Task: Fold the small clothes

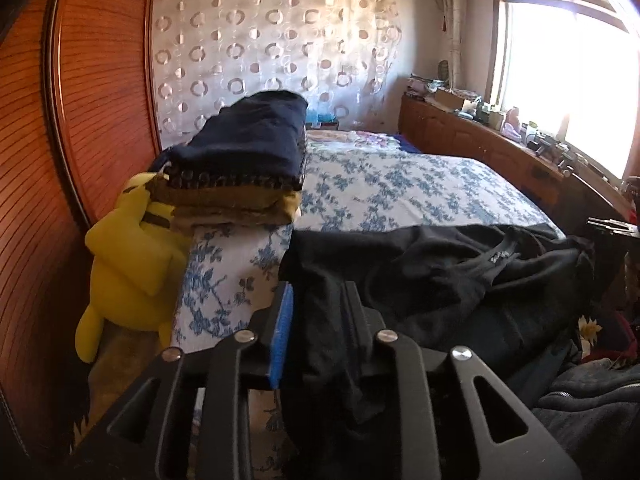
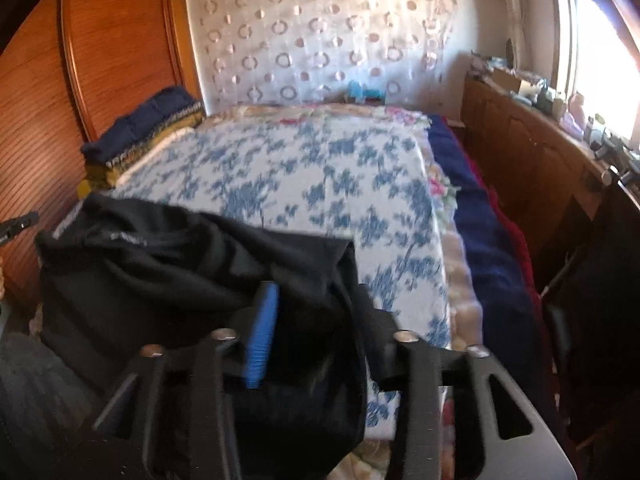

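A crumpled black garment (image 1: 440, 272) lies across the near end of the bed, on the blue floral cover (image 1: 400, 188). My left gripper (image 1: 318, 292) stands over its left edge with the jaws parted; black cloth hangs loosely between the blue pad (image 1: 282, 332) and the other finger. In the right wrist view the same black garment (image 2: 160, 264) is bunched at the left. My right gripper (image 2: 316, 296) has its jaws apart around a fold at the garment's right end, and the blue pad (image 2: 262, 336) shows bare. That view is blurred.
A stack of folded clothes (image 1: 248, 148), dark blue on top, sits at the bed's left edge above a yellow plush toy (image 1: 128, 264). A wooden wardrobe (image 1: 80, 100) stands at the left, a cluttered sideboard (image 1: 480, 148) under the window. A grey zippered garment (image 1: 592, 400) lies near right.
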Demonstrator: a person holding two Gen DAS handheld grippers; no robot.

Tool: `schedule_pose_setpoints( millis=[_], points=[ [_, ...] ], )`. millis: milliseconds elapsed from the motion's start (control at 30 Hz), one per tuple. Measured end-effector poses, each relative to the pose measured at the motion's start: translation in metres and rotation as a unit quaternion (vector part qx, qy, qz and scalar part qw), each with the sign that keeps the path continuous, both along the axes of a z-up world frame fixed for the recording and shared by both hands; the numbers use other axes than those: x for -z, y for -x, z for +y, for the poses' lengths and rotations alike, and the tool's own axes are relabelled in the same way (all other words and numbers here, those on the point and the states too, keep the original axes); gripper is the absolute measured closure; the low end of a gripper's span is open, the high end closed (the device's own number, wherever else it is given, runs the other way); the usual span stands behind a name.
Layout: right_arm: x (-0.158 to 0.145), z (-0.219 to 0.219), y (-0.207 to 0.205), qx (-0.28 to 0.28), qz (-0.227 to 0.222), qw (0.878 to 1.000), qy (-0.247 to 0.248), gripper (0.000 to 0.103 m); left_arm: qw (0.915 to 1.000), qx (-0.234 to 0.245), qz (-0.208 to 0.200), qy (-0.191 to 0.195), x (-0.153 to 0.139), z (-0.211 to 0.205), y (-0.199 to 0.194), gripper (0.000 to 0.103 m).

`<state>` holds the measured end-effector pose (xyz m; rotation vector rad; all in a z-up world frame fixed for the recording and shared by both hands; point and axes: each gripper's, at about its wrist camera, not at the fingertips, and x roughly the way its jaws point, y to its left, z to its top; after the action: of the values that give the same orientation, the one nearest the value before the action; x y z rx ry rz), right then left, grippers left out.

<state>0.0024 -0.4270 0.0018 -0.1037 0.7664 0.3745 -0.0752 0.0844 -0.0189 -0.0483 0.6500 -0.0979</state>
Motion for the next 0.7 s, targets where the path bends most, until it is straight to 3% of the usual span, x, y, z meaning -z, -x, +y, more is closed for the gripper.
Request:
schedule_pose_setpoints(
  millis=[100,267,700],
  points=[
    [-0.015,-0.002,-0.001,-0.003,-0.022,1.0,-0.002,0.048,1.0,0.005,-0.004,0.006,-0.006,0.001,-0.007,0.067],
    [-0.023,0.005,-0.015,-0.009,-0.042,0.999,0.004,0.038,0.9996,0.021,0.018,-0.004,0.003,-0.003,-0.038,0.062],
    [0.038,0.02,-0.093,-0.011,0.034,0.999,0.021,0.035,0.9956,0.017,0.09,-0.019,0.048,0.005,-0.107,0.061]
  ],
)
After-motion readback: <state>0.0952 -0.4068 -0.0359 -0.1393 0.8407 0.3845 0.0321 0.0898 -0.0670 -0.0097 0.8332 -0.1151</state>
